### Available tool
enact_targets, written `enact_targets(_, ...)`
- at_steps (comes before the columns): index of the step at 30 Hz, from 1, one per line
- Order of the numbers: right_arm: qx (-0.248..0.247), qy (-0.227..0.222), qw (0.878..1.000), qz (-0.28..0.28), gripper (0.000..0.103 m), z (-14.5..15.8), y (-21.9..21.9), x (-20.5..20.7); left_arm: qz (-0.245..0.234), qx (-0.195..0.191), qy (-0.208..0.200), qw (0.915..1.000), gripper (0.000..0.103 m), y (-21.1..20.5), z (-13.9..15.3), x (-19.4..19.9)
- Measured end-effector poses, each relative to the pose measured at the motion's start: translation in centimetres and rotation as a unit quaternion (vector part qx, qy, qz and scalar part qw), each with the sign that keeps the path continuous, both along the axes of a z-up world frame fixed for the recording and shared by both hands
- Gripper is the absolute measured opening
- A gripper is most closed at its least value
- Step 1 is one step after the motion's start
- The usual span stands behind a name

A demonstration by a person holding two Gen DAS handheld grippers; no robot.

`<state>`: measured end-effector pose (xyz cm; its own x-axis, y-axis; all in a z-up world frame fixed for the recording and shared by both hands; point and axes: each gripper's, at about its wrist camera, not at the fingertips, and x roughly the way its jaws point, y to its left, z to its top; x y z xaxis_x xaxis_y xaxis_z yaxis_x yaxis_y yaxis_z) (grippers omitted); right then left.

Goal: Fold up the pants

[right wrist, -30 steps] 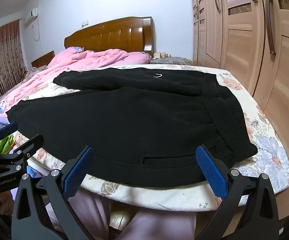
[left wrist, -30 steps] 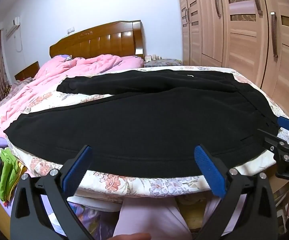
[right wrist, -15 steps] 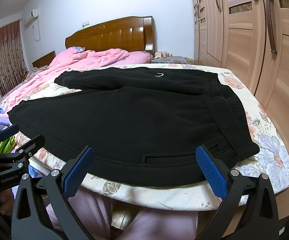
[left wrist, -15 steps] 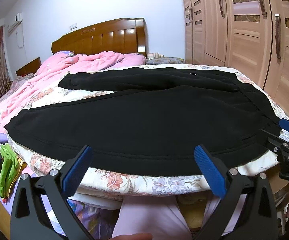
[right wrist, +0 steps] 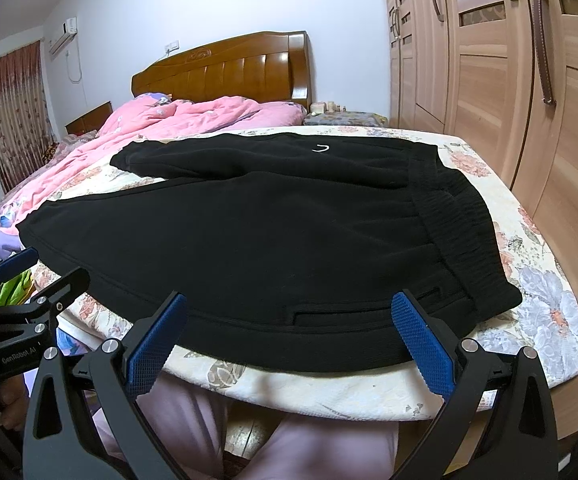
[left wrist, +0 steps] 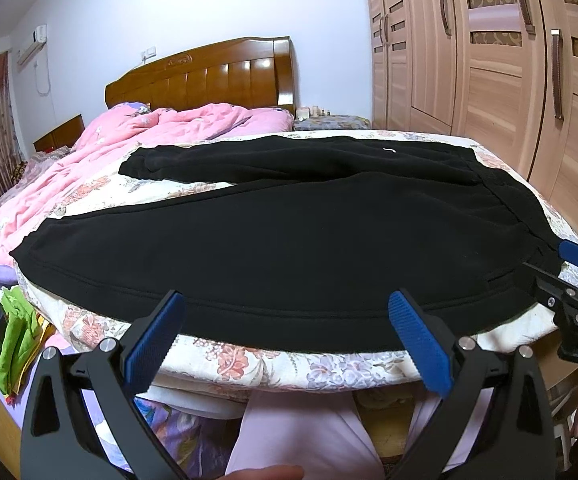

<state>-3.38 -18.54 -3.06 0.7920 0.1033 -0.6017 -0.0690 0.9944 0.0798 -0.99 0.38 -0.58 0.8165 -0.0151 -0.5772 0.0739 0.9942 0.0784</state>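
Note:
Black pants point(left wrist: 289, 232) lie spread flat across the foot of the bed, waistband to the right, legs running left; the far leg angles away from the near one. They also show in the right wrist view point(right wrist: 273, 240). My left gripper point(left wrist: 289, 336) is open and empty, just short of the near leg's hem edge. My right gripper point(right wrist: 289, 336) is open and empty, near the waistband end. The right gripper also shows in the left wrist view point(left wrist: 561, 276), and the left gripper in the right wrist view point(right wrist: 37, 276).
The floral bedsheet point(left wrist: 249, 364) edge lies just below the pants. A pink quilt point(left wrist: 169, 128) is bunched toward the wooden headboard point(left wrist: 209, 80). Wardrobe doors point(right wrist: 509, 80) stand close on the right. Green items point(left wrist: 9, 336) lie at the left of the bed.
Both grippers have risen and tilted slightly; the pants have not moved. Both stay open.

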Motion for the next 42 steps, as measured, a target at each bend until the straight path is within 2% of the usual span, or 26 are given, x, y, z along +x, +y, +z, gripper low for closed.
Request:
enact_targets(10,0.001,0.001,1.0,0.001,0.099,0.0,0.2,0.0,0.029,0.006,-0.018,0.9994,0.102,0.8,0.6,-0.4)
enact_targets(21,0.005,0.002,1.0,0.004,0.099,0.1,0.3,-0.1,0.072,0.012,-0.017,0.9972,0.102,1.9,0.8,-0.3)
enact_targets(25,0.005,0.003,1.0,0.005,0.099,0.2,0.1,0.1,0.088,0.002,-0.013,0.996,0.102,2.7,0.8,-0.1)
enact_targets(42,0.008,0.003,1.0,0.006,0.099,0.3,0.0,0.2,0.094,-0.015,-0.001,0.9954,0.102,3.5,0.6,-0.2)
